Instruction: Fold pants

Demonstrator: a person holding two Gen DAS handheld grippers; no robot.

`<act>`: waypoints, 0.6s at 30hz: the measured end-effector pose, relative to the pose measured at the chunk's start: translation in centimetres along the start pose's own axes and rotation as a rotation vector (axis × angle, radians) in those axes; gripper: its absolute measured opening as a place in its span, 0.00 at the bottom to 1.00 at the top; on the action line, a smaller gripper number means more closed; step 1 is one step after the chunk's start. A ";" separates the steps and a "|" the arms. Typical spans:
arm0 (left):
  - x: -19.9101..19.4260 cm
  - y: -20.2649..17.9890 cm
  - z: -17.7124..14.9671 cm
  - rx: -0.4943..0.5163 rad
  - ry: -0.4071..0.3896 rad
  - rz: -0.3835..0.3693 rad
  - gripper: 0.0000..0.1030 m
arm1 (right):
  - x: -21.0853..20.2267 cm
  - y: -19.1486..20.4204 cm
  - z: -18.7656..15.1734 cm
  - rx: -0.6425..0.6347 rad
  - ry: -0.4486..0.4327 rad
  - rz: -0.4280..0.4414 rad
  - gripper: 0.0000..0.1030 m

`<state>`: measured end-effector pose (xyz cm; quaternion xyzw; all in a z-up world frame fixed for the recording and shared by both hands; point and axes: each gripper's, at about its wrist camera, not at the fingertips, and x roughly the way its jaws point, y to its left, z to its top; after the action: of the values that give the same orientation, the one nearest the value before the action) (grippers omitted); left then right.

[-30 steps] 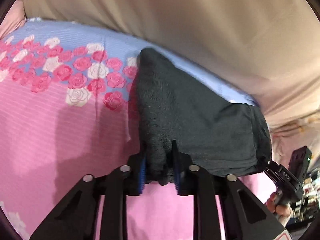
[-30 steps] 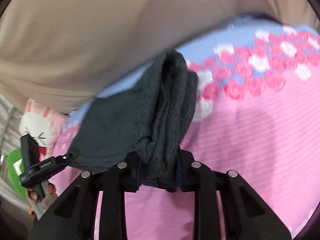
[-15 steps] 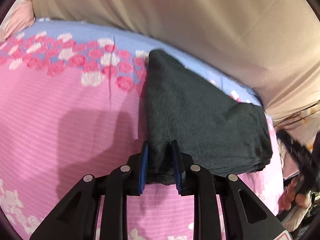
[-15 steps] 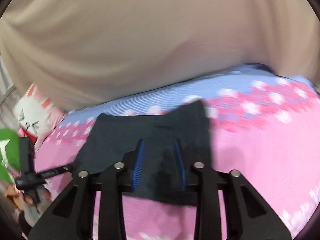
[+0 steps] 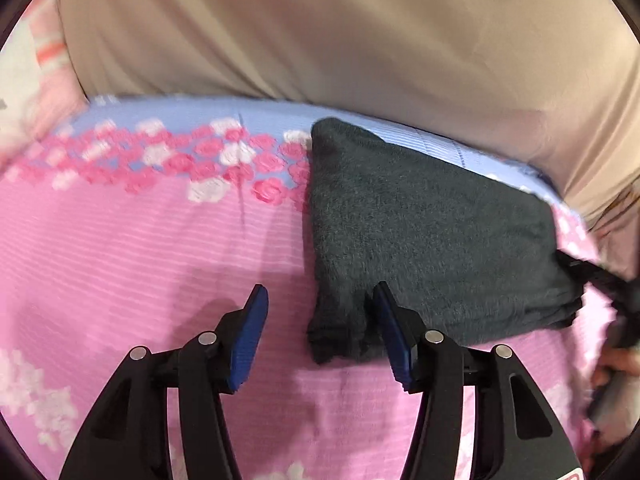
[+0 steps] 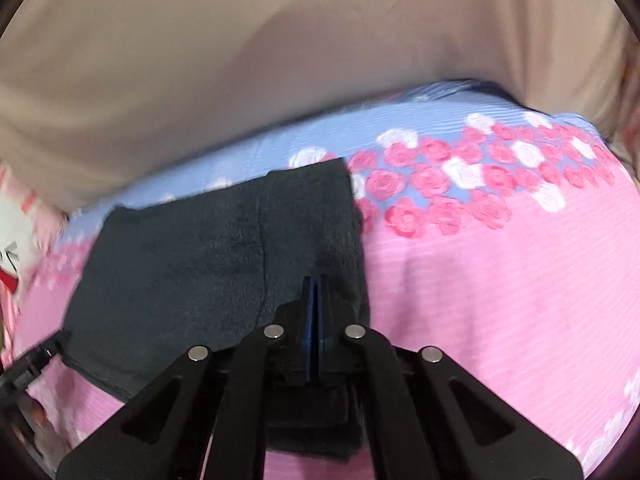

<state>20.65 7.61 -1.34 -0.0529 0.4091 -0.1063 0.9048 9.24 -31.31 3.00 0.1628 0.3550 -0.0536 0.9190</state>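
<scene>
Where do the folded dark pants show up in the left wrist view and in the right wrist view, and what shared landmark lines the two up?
Left wrist: the folded dark pants fill centre-right, lying flat on the bedspread.
Right wrist: the pants fill centre-left, their near edge hidden behind the gripper.
Shared landmark: the band of pink and white roses meets the pants' far corner in both.
</scene>
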 end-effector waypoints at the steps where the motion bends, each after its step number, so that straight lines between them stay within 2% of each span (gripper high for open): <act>1: -0.8 -0.6 -0.6 0.026 -0.024 0.044 0.54 | -2.1 0.6 -0.7 -0.013 -0.037 0.016 0.05; 2: -1.4 -0.9 -1.1 0.041 -0.038 0.069 0.62 | -3.1 2.3 -1.9 -0.032 -0.061 0.017 0.05; 4: -2.8 -1.6 -2.4 0.063 -0.073 0.110 0.67 | -6.1 3.9 -4.7 -0.081 -0.098 -0.004 0.06; 9: -5.3 -2.6 -4.9 0.076 -0.120 0.171 0.74 | -8.7 6.1 -10.7 -0.141 -0.128 -0.074 0.07; 11: -6.1 -2.8 -6.1 0.071 -0.118 0.173 0.76 | -8.7 6.0 -12.6 -0.155 -0.134 -0.095 0.18; 12: -6.4 -2.9 -6.6 0.071 -0.118 0.175 0.76 | -9.0 6.2 -13.4 -0.157 -0.140 -0.104 0.32; 13: -6.9 -3.0 -7.2 0.072 -0.121 0.177 0.76 | -8.8 6.1 -14.0 -0.151 -0.146 -0.093 0.41; 14: -7.4 -3.1 -7.8 0.071 -0.127 0.180 0.77 | -9.9 6.0 -14.3 -0.139 -0.180 -0.083 0.43; 16: -8.5 -3.4 -8.8 0.070 -0.156 0.188 0.82 | -10.5 6.3 -15.2 -0.137 -0.200 -0.096 0.58; 18: -9.4 -3.6 -9.6 0.072 -0.191 0.207 0.83 | -10.5 6.3 -15.7 -0.131 -0.197 -0.084 0.62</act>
<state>6.89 6.21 -0.17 0.0119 0.3202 -0.0216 0.9470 -7.20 -20.22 0.78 0.0813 0.2724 -0.0843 0.9550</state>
